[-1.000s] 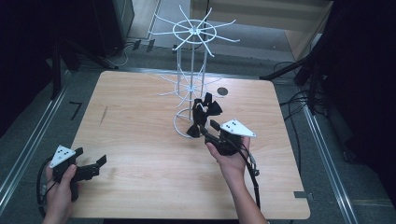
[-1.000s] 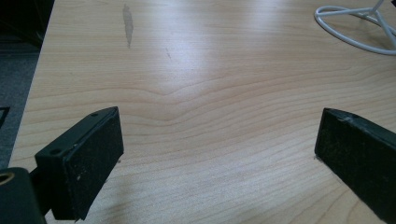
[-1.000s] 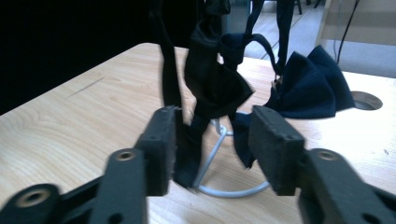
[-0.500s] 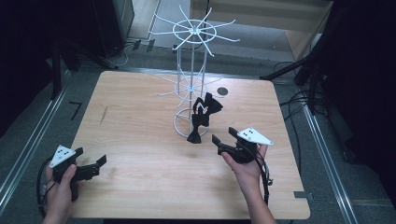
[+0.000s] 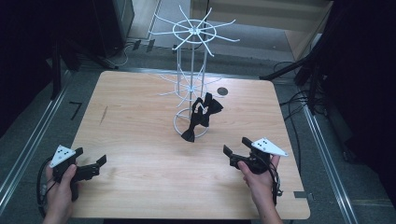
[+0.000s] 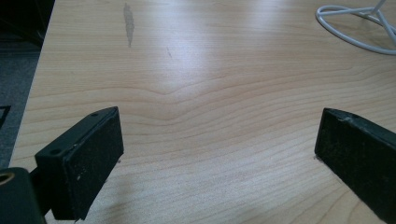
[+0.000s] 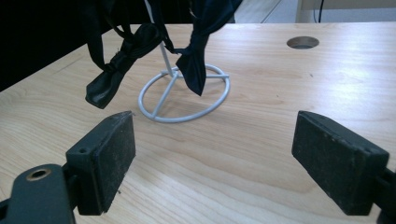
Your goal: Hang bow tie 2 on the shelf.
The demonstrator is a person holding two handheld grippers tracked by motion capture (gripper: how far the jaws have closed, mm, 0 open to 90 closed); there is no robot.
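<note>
Item: black bow ties [image 5: 201, 114], hung on the lower arms of my white wire rack [image 5: 191, 84] mid-table; long axis runs steeply down, lowest end pointing toward my left and hanging just over the rack's ring base. My right gripper [image 5: 236, 151]: jaws just been opening, now spread wide with nothing between them, aimed at the ties, well apart from them. My left gripper [image 5: 95, 164]: jaws spread, empty, low over the wooden table [image 5: 140, 140] at its near left corner.
</note>
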